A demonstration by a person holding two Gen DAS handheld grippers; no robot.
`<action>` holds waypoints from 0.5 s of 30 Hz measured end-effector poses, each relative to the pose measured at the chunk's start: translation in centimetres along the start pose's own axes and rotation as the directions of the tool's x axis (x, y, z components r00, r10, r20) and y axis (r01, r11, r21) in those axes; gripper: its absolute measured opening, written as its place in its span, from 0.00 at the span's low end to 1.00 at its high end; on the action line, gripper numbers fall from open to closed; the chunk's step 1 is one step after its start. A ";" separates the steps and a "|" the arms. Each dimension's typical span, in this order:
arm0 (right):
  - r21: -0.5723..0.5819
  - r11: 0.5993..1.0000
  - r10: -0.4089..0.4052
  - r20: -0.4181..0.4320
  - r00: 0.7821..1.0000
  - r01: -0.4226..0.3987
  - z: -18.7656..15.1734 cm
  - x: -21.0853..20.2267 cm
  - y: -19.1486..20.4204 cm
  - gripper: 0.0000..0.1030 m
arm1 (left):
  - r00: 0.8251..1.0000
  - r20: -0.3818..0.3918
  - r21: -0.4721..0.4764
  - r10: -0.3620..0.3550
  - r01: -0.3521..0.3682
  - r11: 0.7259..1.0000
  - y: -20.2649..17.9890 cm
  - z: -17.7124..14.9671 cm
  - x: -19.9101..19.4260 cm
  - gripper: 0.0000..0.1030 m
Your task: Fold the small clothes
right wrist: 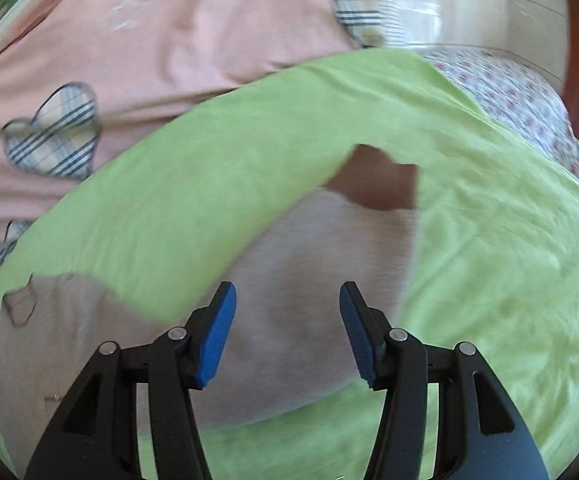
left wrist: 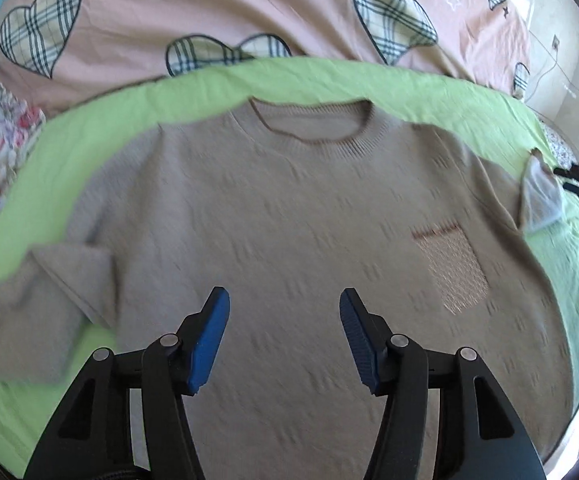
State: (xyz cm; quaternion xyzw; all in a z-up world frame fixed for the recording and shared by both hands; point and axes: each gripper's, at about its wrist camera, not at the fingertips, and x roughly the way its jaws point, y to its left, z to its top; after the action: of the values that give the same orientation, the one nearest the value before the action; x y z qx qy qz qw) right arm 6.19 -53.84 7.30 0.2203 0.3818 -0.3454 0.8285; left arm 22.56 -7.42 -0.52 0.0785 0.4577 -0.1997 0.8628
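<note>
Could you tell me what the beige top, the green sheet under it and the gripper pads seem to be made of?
The beige top looks like a soft matte knit: its neckline is ribbed and its chest pocket textured. The green sheet looks like thin woven fabric, probably cotton, matte and finely creased. The left gripper has blue pads, ridged and dull, probably rubber or soft plastic.

A home bedroom is showing here — a bed is lying under a pink duvet (left wrist: pixel 193 4) printed with plaid hearts. A lime-green sheet (left wrist: pixel 329 80) is spreading across it, and floral bedding (right wrist: pixel 529 108) is peeking out at the edge — a pale tiled floor (left wrist: pixel 569 80) is showing beyond.
</note>
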 end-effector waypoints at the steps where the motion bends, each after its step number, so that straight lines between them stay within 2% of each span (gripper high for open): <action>1: 0.015 1.000 0.005 0.003 1.000 -0.005 0.9 0.5 -0.2 0.57 | 1.000 -0.013 -0.002 -0.003 0.003 1.000 -0.6 -0.8 0.2 0.56; 3: 0.038 0.999 0.005 -0.012 1.000 -0.005 2.6 2.1 0.5 0.64 | 0.999 -0.041 0.003 -0.009 0.010 1.000 -1.7 -1.9 1.0 0.56; 6: 0.050 0.998 -0.022 -0.030 0.999 0.024 4.7 4.3 1.4 0.64 | 0.996 -0.088 0.012 -0.008 0.009 1.000 -2.7 -2.6 2.6 0.56; 8: 0.054 0.995 -0.075 -0.075 0.994 0.079 5.6 6.4 2.0 0.64 | 0.994 -0.107 -0.002 -0.021 0.021 1.000 -2.7 -2.8 3.2 0.56; 10: 0.020 0.989 -0.140 -0.150 0.979 0.145 5.2 9.1 2.3 0.64 | 0.992 -0.119 -0.031 -0.030 0.026 0.999 -2.4 -3.0 3.6 0.56; 12: -0.034 0.988 -0.151 -0.114 0.982 0.148 4.5 9.7 2.9 0.64 | 0.990 -0.132 -0.066 -0.047 0.038 0.997 -1.7 -3.3 3.8 0.56; 14: -0.034 0.990 -0.140 -0.082 0.987 0.138 4.1 8.8 3.2 0.53 | 0.989 -0.132 -0.090 -0.059 0.047 0.995 -1.2 -3.6 3.9 0.56; 15: -0.021 0.993 -0.113 -0.074 0.991 0.112 4.0 8.3 3.1 0.30 | 0.989 -0.131 -0.098 -0.064 0.052 0.994 -0.9 -3.8 3.7 0.56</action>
State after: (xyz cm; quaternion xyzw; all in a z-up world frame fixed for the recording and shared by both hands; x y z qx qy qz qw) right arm 14.33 -57.62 3.52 0.2041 0.4273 -0.3800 0.7946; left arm 21.19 -8.06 -5.69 0.0376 0.5257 -0.1972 0.8267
